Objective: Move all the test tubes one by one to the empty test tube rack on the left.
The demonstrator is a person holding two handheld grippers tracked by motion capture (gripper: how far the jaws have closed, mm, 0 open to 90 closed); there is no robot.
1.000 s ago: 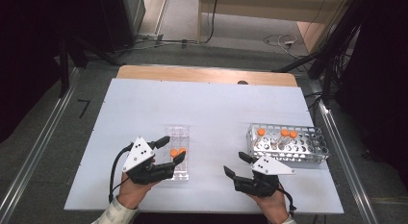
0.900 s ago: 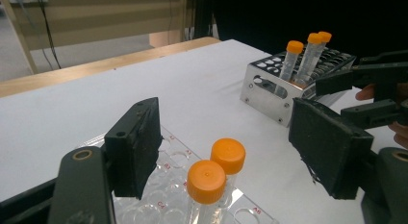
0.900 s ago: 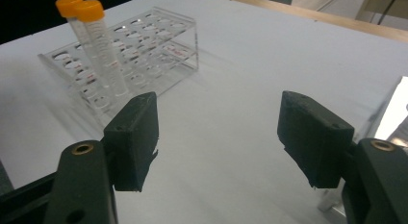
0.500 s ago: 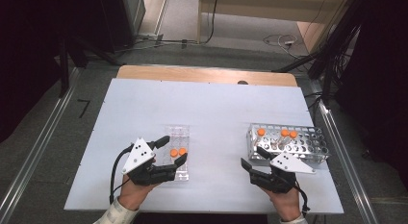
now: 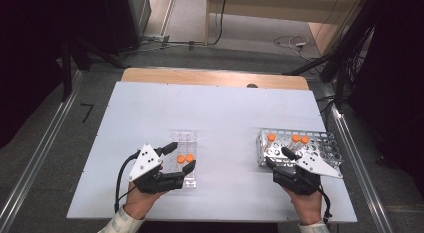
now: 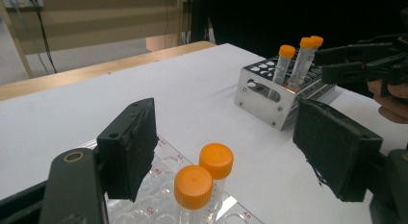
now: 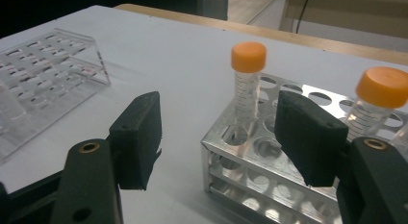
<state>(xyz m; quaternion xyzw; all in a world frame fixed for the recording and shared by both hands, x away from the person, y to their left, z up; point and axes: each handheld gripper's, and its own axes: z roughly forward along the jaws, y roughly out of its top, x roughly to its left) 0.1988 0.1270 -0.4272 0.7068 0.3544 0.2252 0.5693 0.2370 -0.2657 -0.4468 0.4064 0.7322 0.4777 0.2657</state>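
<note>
Two orange-capped tubes (image 5: 185,158) stand in the clear rack (image 5: 184,143), table centre-left. Left gripper (image 5: 181,157) straddles them, jaws apart, nothing pinched. Metal rack (image 5: 320,143) at 3 o'clock holds three tubes (image 5: 271,137). Right gripper (image 5: 278,158), jaws parted and just been narrowing, empty, at its near-left corner.

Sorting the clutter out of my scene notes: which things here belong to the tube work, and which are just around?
In the job:
- metal rack holding three orange-capped tubes
- clear rack holding two orange-capped tubes
- left gripper, open
- right gripper, open

Just around:
- cables on the floor
- wooden table edge
</note>
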